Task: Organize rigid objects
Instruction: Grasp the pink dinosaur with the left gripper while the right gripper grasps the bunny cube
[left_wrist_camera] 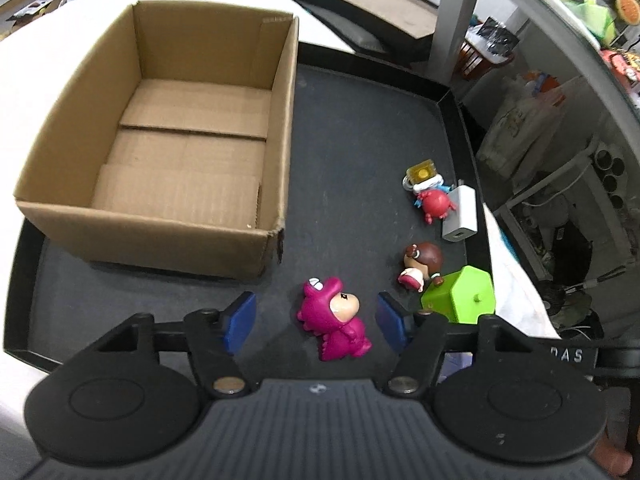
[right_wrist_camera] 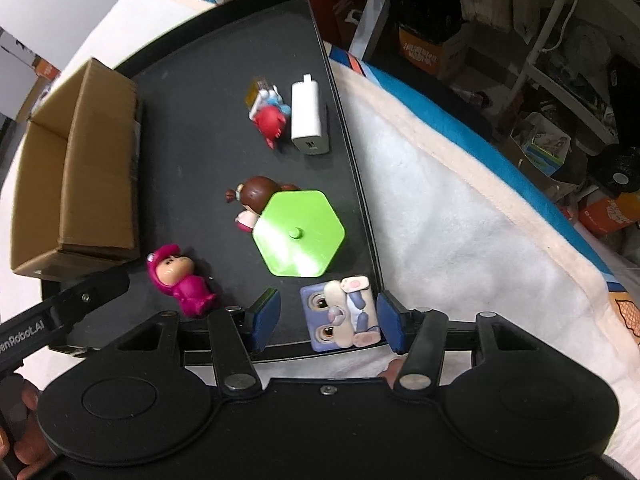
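From the left wrist, the left gripper [left_wrist_camera: 316,322] straddles the pink dinosuit figure [left_wrist_camera: 334,324] near the tray's [left_wrist_camera: 360,92] front edge, pads clear. From the right wrist, the right gripper [right_wrist_camera: 328,316] brackets the bunny block [right_wrist_camera: 340,314] at the tray's right corner, unclenched; the cardboard box [right_wrist_camera: 76,172] waits at the left.

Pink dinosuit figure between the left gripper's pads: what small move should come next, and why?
Probably close the left gripper on the pink dinosuit figure. It lies on the black tray between the blue pads, which stand clear on both sides, and the cardboard box beside it holds nothing yet.
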`<action>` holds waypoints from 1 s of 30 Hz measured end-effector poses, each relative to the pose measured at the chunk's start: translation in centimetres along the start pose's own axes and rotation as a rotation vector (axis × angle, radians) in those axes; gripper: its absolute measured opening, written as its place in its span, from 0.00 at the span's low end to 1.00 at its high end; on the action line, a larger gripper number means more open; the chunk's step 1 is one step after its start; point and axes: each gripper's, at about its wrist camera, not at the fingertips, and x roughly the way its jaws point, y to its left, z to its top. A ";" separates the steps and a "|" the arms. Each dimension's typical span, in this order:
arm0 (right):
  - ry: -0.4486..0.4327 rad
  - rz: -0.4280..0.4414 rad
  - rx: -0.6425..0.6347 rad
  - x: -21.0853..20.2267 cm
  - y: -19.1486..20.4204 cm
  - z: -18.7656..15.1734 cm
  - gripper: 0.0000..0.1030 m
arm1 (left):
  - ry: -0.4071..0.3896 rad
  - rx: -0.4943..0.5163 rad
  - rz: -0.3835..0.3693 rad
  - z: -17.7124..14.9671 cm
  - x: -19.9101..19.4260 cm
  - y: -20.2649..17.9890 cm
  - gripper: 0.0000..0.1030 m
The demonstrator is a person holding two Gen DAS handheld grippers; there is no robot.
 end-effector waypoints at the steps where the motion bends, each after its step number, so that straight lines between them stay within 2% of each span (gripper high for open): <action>1: 0.007 0.002 -0.009 0.2 0.1 0.0 0.50 | 0.006 -0.003 0.005 -0.1 0.4 -0.1 0.60; 4: 0.024 0.002 -0.012 0.8 0.2 0.1 0.48 | 0.028 -0.016 0.017 -0.3 1.7 -0.3 0.56; 11: 0.051 -0.005 -0.007 2.1 0.0 0.4 0.48 | 0.068 -0.027 0.045 -0.8 4.0 -0.6 0.55; 24: 0.099 -0.076 -0.048 4.3 1.2 0.3 0.48 | 0.043 0.001 0.071 -0.8 4.7 -2.2 0.54; 27: 0.103 -0.066 -0.049 4.5 1.1 0.3 0.45 | 0.035 0.003 0.089 -0.6 5.0 -2.4 0.54; 29: 0.096 -0.055 -0.046 4.5 1.0 0.3 0.45 | 0.039 -0.002 0.084 -0.6 5.3 -2.5 0.51; 30: 0.091 -0.044 -0.044 4.4 1.0 0.2 0.45 | 0.047 -0.006 0.079 -0.7 5.5 -2.5 0.43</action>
